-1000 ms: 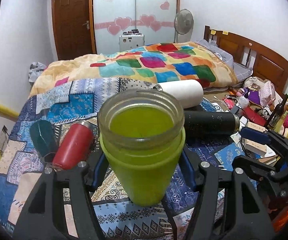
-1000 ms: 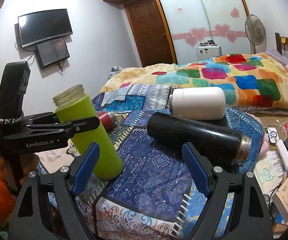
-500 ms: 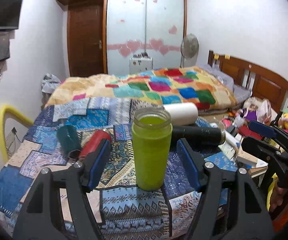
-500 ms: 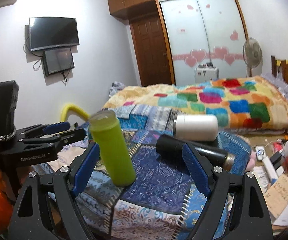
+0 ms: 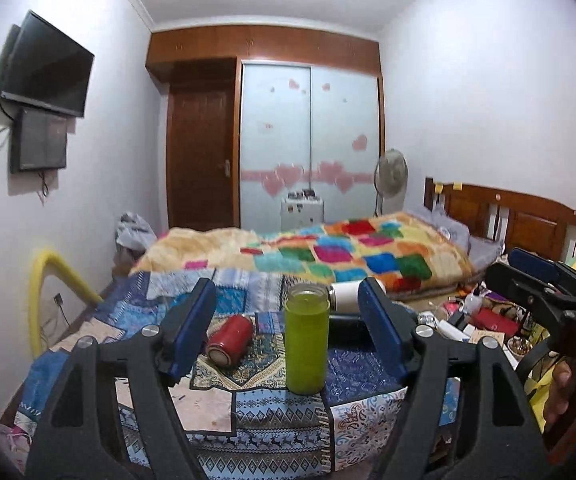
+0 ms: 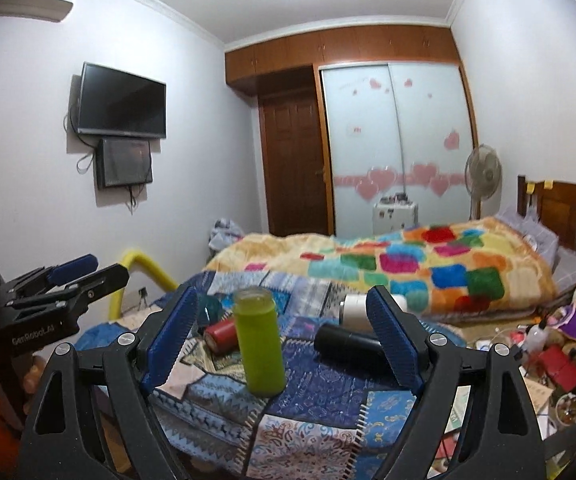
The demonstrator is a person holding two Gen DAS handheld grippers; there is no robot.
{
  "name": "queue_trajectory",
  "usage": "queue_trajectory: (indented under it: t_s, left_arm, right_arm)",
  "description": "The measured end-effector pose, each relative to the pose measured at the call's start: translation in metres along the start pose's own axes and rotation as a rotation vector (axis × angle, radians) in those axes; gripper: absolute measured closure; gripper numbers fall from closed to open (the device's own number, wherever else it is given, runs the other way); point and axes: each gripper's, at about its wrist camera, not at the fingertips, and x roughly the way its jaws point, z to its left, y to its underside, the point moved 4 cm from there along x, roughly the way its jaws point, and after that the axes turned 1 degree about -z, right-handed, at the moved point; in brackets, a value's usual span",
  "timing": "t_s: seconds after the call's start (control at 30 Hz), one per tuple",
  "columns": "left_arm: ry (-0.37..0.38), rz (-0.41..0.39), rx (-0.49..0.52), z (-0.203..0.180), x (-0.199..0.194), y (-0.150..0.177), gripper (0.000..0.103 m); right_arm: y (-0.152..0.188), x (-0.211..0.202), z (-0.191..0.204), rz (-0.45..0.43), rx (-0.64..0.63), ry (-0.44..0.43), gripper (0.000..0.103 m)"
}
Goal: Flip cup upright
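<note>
A green cup (image 5: 307,340) with a clear glass mouth stands upright on the patchwork cloth of the table (image 5: 271,416). It also shows in the right wrist view (image 6: 259,350). My left gripper (image 5: 288,332) is open and empty, drawn back from the cup, with the cup seen between its blue pads. My right gripper (image 6: 283,340) is open and empty, also back from the table. Each gripper shows at the edge of the other's view: the right gripper (image 5: 548,292), the left gripper (image 6: 71,276).
A red bottle (image 5: 229,340), a white bottle (image 5: 346,298) and a black bottle (image 6: 348,344) lie on their sides on the table. A teal cup (image 6: 211,308) lies behind. A bed (image 5: 328,256) stands beyond. Clutter (image 6: 556,348) lies on the right.
Both grippers have pulled back and up from the table. The left gripper let go of the green cup, which now stands free and farther away.
</note>
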Motion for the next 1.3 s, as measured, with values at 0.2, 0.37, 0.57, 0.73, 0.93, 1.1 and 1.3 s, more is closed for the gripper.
queue_trajectory:
  t_s: [0.2,0.37,0.57,0.73,0.93,1.1,1.3]
  left_arm:
    - [-0.029,-0.084,0.010,-0.007,-0.032,0.000,0.013]
    - [-0.042,-0.117,0.023,-0.013,-0.049,0.005,0.002]
    - [-0.049,-0.124,0.021,-0.015,-0.058,0.012,0.000]
    - [-0.049,-0.113,0.008,-0.011,-0.055,0.013,0.000]
    - [-0.049,-0.113,0.005,-0.012,-0.054,0.013,0.000]
    - [-0.049,-0.114,0.004,-0.012,-0.054,0.013,0.000]
    - [-0.055,-0.114,-0.003,-0.011,-0.053,0.013,0.000]
  right_arm:
    - [-0.002,-0.021,0.013,-0.062,-0.038,0.046,0.014]
    - [0.003,-0.034,0.020,-0.100,-0.045,0.092,0.000]
    - [0.007,-0.040,0.019,-0.096,-0.032,0.088,0.000]
    - [0.009,-0.044,0.017,-0.097,-0.024,0.090,0.000]
    - [0.009,-0.045,0.017,-0.096,-0.021,0.093,0.000]
    - [0.009,-0.045,0.017,-0.096,-0.020,0.093,0.000]
    - [0.009,-0.045,0.019,-0.094,-0.023,0.090,0.000]
